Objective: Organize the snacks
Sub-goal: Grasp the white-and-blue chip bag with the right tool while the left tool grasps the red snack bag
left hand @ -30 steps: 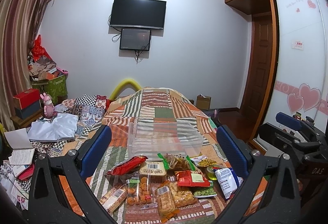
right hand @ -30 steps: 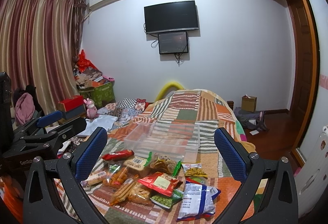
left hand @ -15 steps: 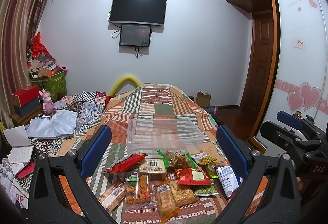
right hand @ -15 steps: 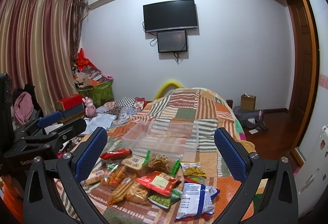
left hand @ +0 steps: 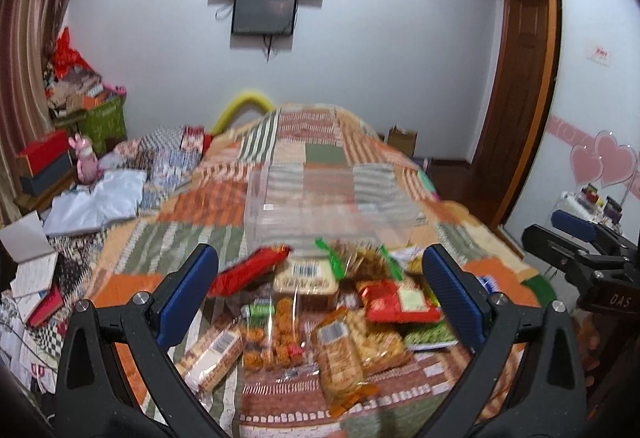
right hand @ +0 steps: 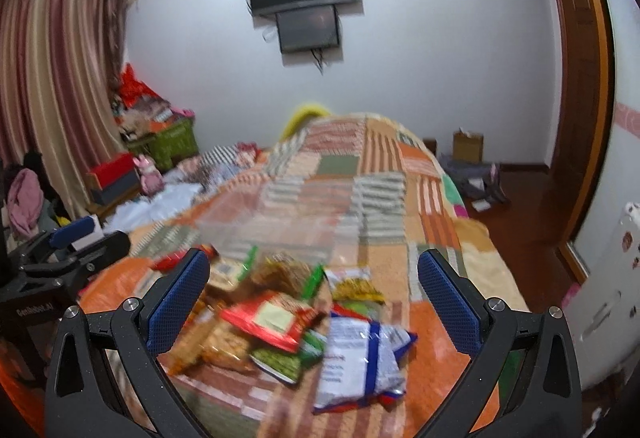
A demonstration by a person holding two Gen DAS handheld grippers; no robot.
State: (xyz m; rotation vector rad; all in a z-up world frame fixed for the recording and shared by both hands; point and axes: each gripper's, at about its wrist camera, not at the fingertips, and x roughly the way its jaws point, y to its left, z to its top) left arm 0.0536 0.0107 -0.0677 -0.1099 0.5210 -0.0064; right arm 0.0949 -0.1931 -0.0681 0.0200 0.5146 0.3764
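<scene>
both claws wide apart above a heap of snacks on the bed

left wrist view: the left claw (left hand: 320, 278) hangs level over the near end of the patchwork bed (left hand: 176, 242), blue pads spread with nothing between them; below lies the snack pile (left hand: 320, 314), with a red packet (left hand: 248, 272) at its left edge and a long biscuit pack (left hand: 340, 354) nearest; just beyond the pile stands the clear plastic box (left hand: 328, 209); the other claw shows at the right edge. right wrist view: the right claw (right hand: 314, 286) is likewise held low and level, fingers fully parted and holding nothing, over the same pile, where a white-and-blue bag (right hand: 360, 362) lies closest and a red pouch (right hand: 272, 320) beside it; the picture is blurred.
</scene>
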